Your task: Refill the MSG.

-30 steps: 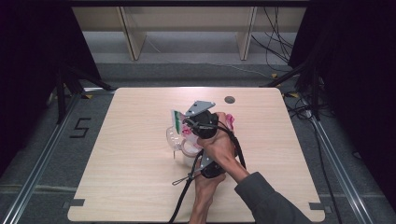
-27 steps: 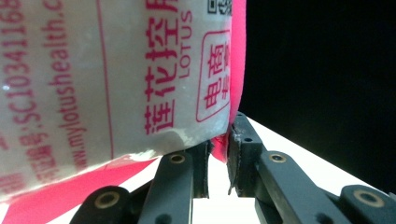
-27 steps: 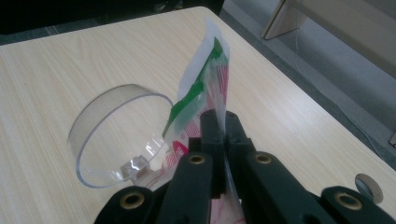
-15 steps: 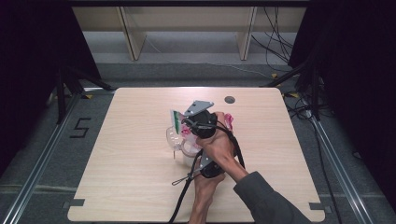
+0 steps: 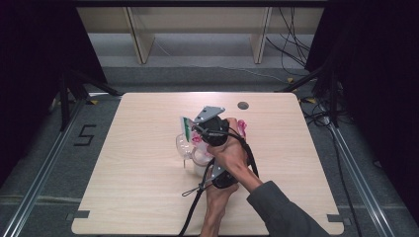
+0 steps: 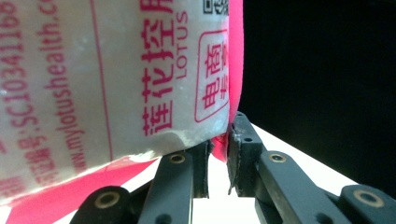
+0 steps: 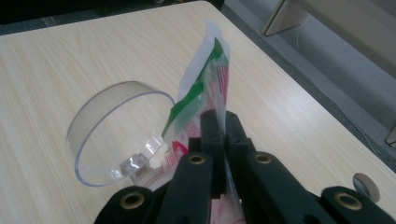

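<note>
Two grippers, centre of desk (image 5: 138,197): left gripper (image 6: 216,154) and right gripper (image 7: 223,128) each pinch the pink-and-green packet (image 7: 205,88), jaws closed on opposite edges, likely tensioning it over clear cup (image 7: 112,135).

Recording lab or studio: a bare wooden table (image 5: 148,197) stands on grey carpet between floor rails (image 5: 44,170), with black curtains (image 5: 34,59) at both sides and loose cables (image 5: 296,44) far right.
</note>
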The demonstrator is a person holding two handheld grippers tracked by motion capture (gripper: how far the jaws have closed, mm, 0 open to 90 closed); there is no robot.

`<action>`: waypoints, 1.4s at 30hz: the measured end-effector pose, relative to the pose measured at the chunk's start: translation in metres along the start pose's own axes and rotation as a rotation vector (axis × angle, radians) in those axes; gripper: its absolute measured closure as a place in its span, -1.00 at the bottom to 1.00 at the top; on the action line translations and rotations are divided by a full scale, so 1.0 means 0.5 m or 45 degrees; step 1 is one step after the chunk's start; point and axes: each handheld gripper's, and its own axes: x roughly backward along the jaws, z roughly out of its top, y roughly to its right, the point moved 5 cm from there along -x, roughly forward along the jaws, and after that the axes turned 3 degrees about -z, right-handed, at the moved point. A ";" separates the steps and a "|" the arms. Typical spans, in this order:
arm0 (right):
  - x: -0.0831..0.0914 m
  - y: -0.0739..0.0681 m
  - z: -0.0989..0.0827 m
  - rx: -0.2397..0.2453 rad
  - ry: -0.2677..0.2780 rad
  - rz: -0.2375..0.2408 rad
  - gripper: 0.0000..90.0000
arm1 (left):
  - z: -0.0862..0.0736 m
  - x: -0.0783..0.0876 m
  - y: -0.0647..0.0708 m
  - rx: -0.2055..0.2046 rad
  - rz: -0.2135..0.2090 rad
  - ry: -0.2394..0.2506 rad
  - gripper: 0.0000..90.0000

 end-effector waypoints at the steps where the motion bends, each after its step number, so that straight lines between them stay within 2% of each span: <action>1: 0.000 0.001 0.000 0.006 0.003 0.003 1.00 | 0.000 0.000 0.000 0.000 -0.001 0.000 0.77; 9: 0.000 0.001 0.001 0.011 0.007 0.002 1.00 | 0.000 0.000 0.000 0.000 -0.002 0.002 0.77; 10: 0.000 0.001 0.001 0.010 0.003 0.001 1.00 | 0.002 -0.004 0.003 0.031 -0.003 0.038 0.77; 11: 0.000 0.001 0.001 0.009 0.003 0.001 1.00 | 0.001 -0.001 0.001 0.011 -0.003 0.014 0.77; 12: 0.001 0.001 0.001 0.005 0.005 0.003 1.00 | 0.002 -0.004 0.003 0.030 -0.004 0.038 0.77; 13: 0.003 0.000 0.000 -0.008 -0.006 0.012 1.00 | 0.000 0.000 0.000 -0.003 -0.003 -0.002 0.77; 14: 0.002 0.002 0.000 0.003 0.008 0.003 1.00 | -0.001 0.000 0.000 -0.003 -0.003 -0.004 0.77; 17: 0.003 0.004 -0.002 -0.024 0.008 0.002 1.00 | -0.002 -0.002 0.001 0.006 -0.003 0.002 0.77; 18: 0.003 0.007 -0.002 -0.008 0.016 0.001 1.00 | -0.008 0.012 -0.018 -0.136 0.031 -0.128 0.77; 19: 0.005 0.006 -0.004 -0.031 0.004 0.006 1.00 | -0.010 0.017 -0.025 -0.203 0.020 -0.193 0.77; 20: 0.005 0.008 -0.004 -0.011 0.009 0.013 1.00 | -0.012 0.018 -0.027 -0.222 0.018 -0.216 0.77; 22: 0.006 0.007 -0.005 -0.041 0.012 0.008 1.00 | -0.011 0.014 -0.023 -0.183 0.026 -0.180 0.77; 23: 0.006 0.009 -0.006 -0.035 0.021 0.004 1.00 | -0.012 0.013 -0.023 -0.178 0.026 -0.178 0.77; 24: 0.006 0.014 -0.005 -0.013 0.033 0.003 1.00 | -0.012 0.014 -0.023 -0.181 0.028 -0.185 0.77; 27: 0.007 0.017 -0.007 -0.024 0.056 0.001 1.00 | -0.015 0.013 -0.024 -0.194 0.042 -0.196 0.77; 28: 0.010 0.013 -0.009 -0.057 0.040 0.011 1.00 | -0.015 0.013 -0.024 -0.195 0.042 -0.199 0.77; 31: 0.011 0.019 -0.010 -0.029 0.062 0.008 1.00 | -0.017 0.011 -0.023 -0.202 0.050 -0.199 0.77; 34: 0.013 0.021 -0.013 -0.053 0.074 -0.002 1.00 | -0.020 0.012 -0.024 -0.220 0.058 -0.214 0.77; 36: 0.017 0.023 -0.015 -0.052 0.074 0.015 1.00 | -0.021 0.012 -0.025 -0.220 0.064 -0.214 0.77; 38: 0.017 0.026 -0.015 -0.049 0.094 0.006 1.00 | -0.022 0.008 -0.022 -0.176 0.077 -0.170 0.77; 41: 0.023 0.029 -0.018 -0.063 0.107 0.018 1.00 | -0.025 0.011 -0.027 -0.209 0.088 -0.197 0.76; 42: 0.023 0.030 -0.019 -0.066 0.127 0.009 1.00 | -0.027 0.017 -0.033 -0.257 0.069 -0.263 0.76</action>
